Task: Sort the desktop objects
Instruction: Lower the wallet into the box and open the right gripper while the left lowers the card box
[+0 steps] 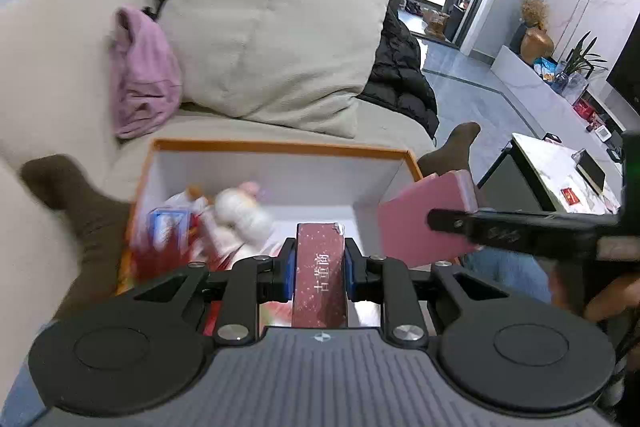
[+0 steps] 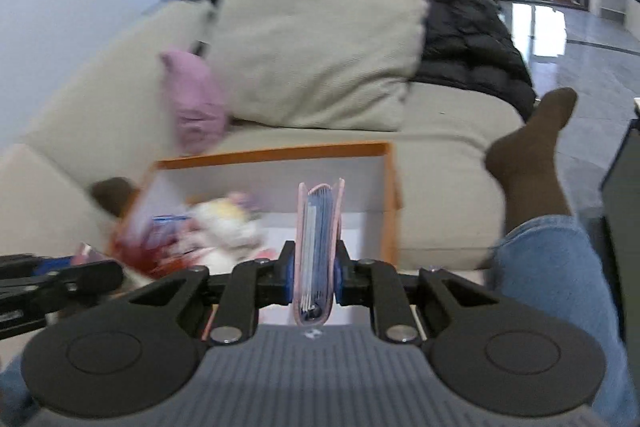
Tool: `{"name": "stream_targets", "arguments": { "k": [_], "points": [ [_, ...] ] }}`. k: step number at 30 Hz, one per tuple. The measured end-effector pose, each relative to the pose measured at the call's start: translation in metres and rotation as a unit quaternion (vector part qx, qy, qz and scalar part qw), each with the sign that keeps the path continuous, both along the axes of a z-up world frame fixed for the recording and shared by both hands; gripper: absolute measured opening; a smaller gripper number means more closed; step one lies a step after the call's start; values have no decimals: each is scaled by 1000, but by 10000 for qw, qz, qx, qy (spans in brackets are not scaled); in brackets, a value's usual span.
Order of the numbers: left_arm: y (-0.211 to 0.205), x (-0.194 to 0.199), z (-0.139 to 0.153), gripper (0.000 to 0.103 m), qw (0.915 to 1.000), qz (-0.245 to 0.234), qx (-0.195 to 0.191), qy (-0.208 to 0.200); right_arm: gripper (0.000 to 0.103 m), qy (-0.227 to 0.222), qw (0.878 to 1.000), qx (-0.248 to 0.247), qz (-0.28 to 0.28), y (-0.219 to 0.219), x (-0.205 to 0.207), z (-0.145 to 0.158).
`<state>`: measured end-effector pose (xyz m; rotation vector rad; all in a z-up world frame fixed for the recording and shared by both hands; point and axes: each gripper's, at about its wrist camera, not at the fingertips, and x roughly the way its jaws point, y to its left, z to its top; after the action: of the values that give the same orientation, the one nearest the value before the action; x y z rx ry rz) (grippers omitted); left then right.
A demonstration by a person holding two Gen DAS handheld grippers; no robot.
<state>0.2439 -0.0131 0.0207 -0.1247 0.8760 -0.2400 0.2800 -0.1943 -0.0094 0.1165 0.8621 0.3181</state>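
My left gripper [image 1: 319, 269] is shut on a dark red box [image 1: 319, 267] with white characters, held upright over the near side of an orange-rimmed open box [image 1: 280, 147]. A pink card holder [image 2: 318, 251] with blue sleeves stands on edge between the pads of my right gripper [image 2: 316, 275], which is shut on it. In the left wrist view the same pink card holder [image 1: 424, 219] shows at the right, over the box's right wall, in the right gripper [image 1: 452, 221]. Inside the open box [image 2: 280, 151] lie a white plush toy [image 1: 240, 211] and a blue-and-red packet [image 1: 168, 227].
The open box rests on a beige sofa [image 1: 60, 87] with a large cushion [image 1: 272, 39], a pink cloth [image 1: 140, 75] and a black jacket [image 1: 400, 79]. A person's socked feet [image 2: 528, 147] and a jeans leg [image 2: 552, 267] flank the box. A dark side table [image 1: 552, 171] stands at right.
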Motion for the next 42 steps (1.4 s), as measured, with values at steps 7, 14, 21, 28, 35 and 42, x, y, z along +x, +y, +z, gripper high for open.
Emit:
{"name": "stream_targets", "arguments": {
  "k": [7, 14, 21, 28, 35, 42],
  "points": [
    [-23, 63, -44, 26, 9993, -44, 23, 368, 19, 77, 9956, -924, 103, 24, 49, -27],
    [-24, 106, -85, 25, 9966, 227, -281, 737, 19, -23, 9894, -1436, 220, 40, 68, -40],
    [-22, 121, -108, 25, 9918, 557, -618, 966, 18, -44, 9925, -1195, 256, 34, 73, -46],
    [-23, 121, -115, 26, 9869, 850, -897, 1034, 37, -454, 9988, -172, 42, 7, 61, -35],
    [-47, 125, -115, 26, 9873, 742, -923, 1063, 46, -1061, 9915, 425, -622, -26, 46, -26],
    [-70, 134, -113, 29, 9886, 696, -846, 1036, 46, -913, 9903, 545, -890, -45, 54, -37]
  ]
}}
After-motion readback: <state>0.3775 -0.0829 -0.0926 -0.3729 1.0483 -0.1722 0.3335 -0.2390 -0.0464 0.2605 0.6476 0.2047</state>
